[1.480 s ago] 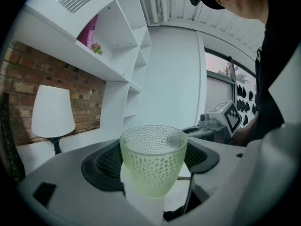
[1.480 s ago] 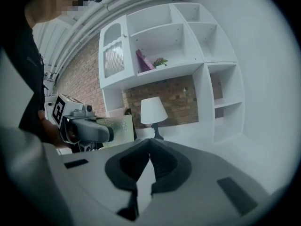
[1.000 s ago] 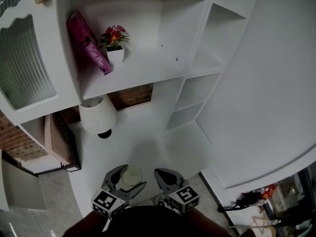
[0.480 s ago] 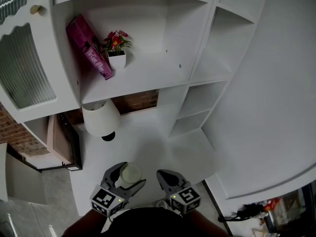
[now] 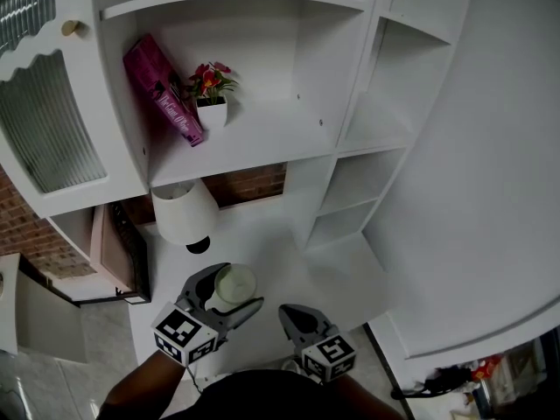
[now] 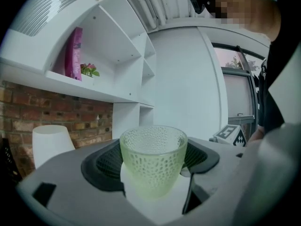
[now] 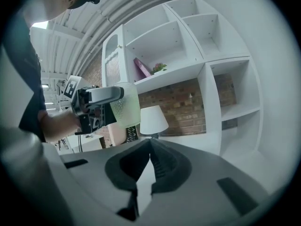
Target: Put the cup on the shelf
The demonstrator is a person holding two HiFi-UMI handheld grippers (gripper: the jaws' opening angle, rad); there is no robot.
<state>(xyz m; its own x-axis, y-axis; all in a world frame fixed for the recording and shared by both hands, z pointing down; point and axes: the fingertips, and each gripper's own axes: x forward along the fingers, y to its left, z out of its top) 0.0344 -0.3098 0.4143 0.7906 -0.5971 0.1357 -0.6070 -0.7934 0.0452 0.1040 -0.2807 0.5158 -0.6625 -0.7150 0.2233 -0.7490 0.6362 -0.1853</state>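
One white shelf (image 5: 262, 138), its bare board the likely target; lamp (image 5: 182, 213) below, to clear while lifting; pink book (image 5: 162, 90) and potted plant (image 5: 210, 94) to avoid; green cup (image 6: 153, 159), upright, clamped in left gripper (image 5: 229, 289) low by the person; right gripper (image 7: 150, 150) closed, empty.

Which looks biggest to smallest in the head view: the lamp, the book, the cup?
1. Lamp and book: about alike, can't rank.
2. Cup: smallest, despite being nearest the camera.

Head view looks steeply down — all three views share the shelf (image 5: 254, 138).
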